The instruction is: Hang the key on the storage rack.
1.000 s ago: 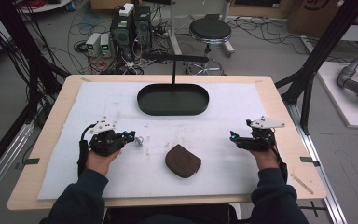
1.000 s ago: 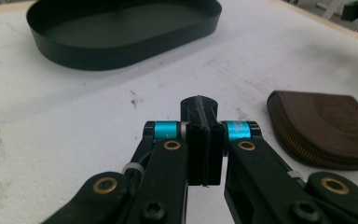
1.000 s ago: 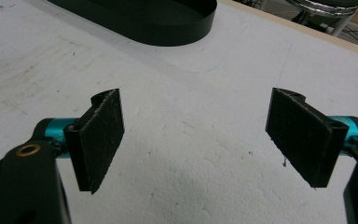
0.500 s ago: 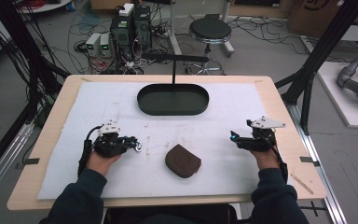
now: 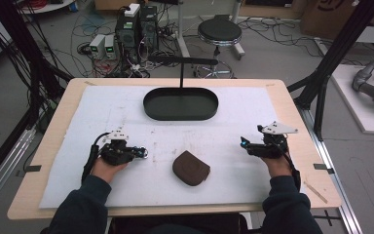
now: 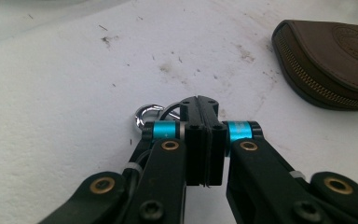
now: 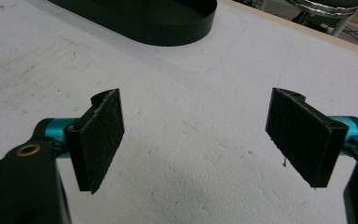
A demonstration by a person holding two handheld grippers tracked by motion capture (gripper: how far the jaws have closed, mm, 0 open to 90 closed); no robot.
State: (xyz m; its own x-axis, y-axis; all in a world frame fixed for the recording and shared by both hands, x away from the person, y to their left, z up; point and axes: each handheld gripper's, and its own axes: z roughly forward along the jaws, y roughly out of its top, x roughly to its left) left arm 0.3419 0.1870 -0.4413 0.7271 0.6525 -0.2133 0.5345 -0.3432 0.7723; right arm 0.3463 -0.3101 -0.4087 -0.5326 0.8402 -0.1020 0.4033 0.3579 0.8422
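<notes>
The left gripper (image 6: 204, 105) has its two black jaws pressed flat together, and a pair of shiny metal rings (image 6: 151, 113) sticks out just to one side of the tips, so it looks clenched on that key ring, lying right down on the white sheet (image 5: 126, 112). In the last moment those jaws have just been closing again after a brief opening, with the rings at their tips. Off ahead and to the right of those jaws sits the brown pouch (image 6: 331, 63): leathery, rounded like a half moon, with a brass-coloured zip running along its curved edge and a round stamp pressed into the flap. From the high view the brown pouch (image 5: 191, 167) lies between the two grippers, nearer the left gripper (image 5: 143, 153). The right gripper (image 7: 200, 140) is released, its jaws wide apart, the pads dark and rough like coarse foam, with bare scuffed sheet between them. Beyond its tips is the black oval tray (image 7: 168, 21), smooth with a low wall. Compared with a second ago, the left gripper has dropped a bit lower and nudged toward the pouch, while the right gripper (image 5: 246, 144) hasn't budged, and the pouch and tray sit where they were.
</notes>
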